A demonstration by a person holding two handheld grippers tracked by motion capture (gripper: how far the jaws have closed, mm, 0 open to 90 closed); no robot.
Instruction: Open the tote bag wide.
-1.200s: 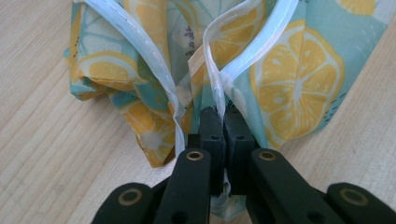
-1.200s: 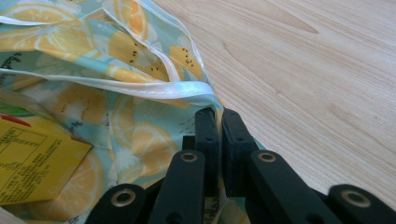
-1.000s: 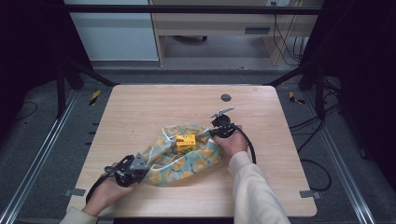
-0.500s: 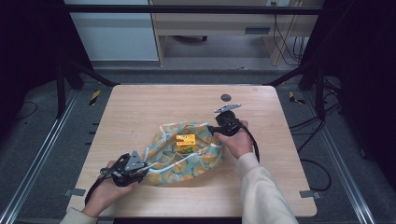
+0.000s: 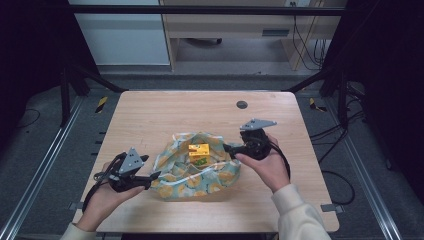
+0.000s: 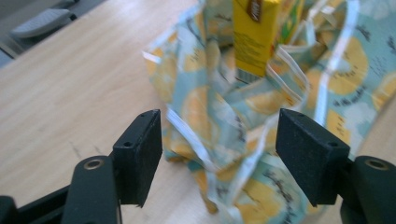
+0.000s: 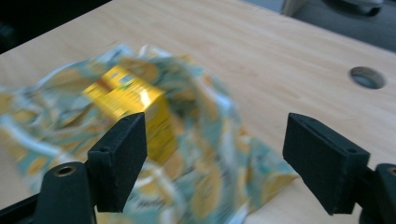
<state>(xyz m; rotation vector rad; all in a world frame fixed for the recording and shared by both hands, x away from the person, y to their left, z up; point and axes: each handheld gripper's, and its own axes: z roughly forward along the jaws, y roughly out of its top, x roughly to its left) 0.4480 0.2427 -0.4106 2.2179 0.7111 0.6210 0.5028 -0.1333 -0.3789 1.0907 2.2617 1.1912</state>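
Centrally, rumpled printed cloth bag [image 5: 197, 172], boxy yellow carton [image 5: 198, 152]

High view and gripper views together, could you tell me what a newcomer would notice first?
A patterned cloth bag, teal with orange fruit, lies crumpled at the middle of the wooden table, a yellow carton standing in its open mouth. The left gripper sits at the bag's left edge and the right gripper at its right, each with jaws wide open.

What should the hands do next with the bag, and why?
Probably close the left gripper on the patterned bag edge lying between its open fingers. The right gripper is open too, so nothing holds the bag around the yellow box.
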